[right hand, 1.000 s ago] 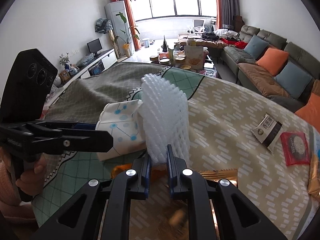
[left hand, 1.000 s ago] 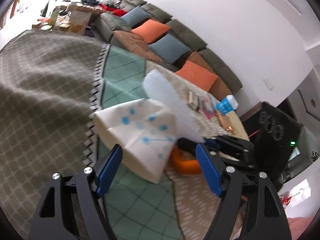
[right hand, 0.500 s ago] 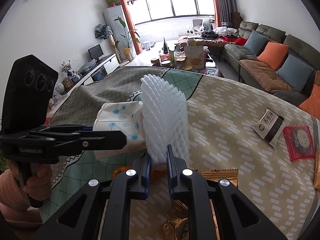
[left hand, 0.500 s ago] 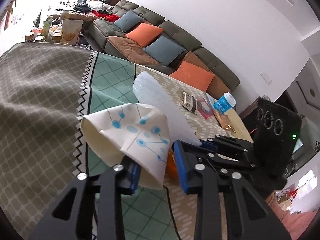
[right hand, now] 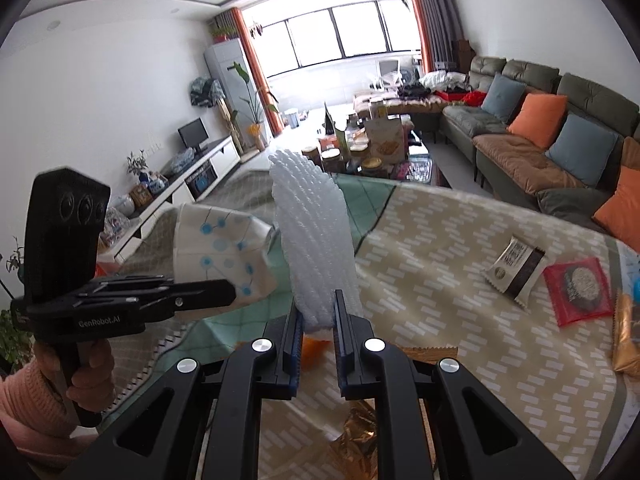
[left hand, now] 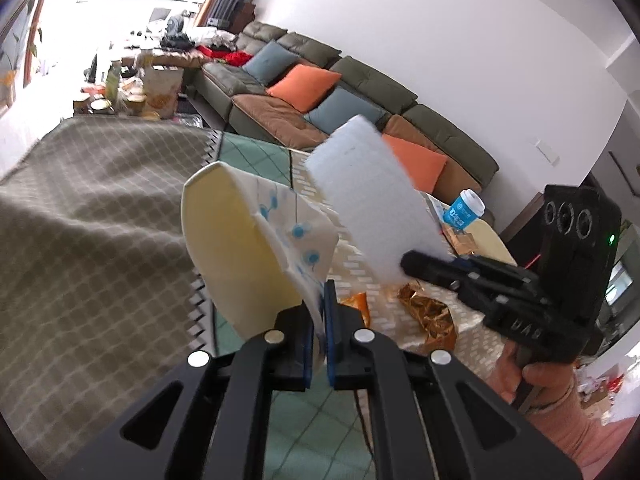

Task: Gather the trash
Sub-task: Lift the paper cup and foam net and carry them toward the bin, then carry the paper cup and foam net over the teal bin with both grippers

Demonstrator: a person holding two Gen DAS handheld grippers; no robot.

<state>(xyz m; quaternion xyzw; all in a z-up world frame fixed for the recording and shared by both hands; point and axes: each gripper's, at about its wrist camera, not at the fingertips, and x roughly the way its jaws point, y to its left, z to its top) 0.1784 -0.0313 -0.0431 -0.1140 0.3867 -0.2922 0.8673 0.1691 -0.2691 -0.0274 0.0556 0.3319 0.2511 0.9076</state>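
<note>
Left gripper [left hand: 318, 312] is clamped on the cup [left hand: 240, 252] wall, one pad inside, one outside. Cup is crushed flat there and lifted clear of the table [left hand: 100, 216], mouth facing away. Pinching the wall makes sense: the cup is too wide to span and thin paper folds easily.

Right gripper [right hand: 316, 320] is clamped on the lower edge of the foam net [right hand: 312, 240], which stands upright above the jaws. It's light and stiff enough to hold shape from an edge grip.

One piece per hand, side by side over the table, close but whether touching I can't tell. No bin in either view.

Left on the cloth: gold wrapper [left hand: 428, 312] and orange scrap [left hand: 356, 304] below the grippers; dark packet [right hand: 514, 266], red packet [right hand: 580, 286] and blue cup [left hand: 464, 210] further right. Judgement: early-to-mid task, both hands full, so a drop-off comes before more picking.
</note>
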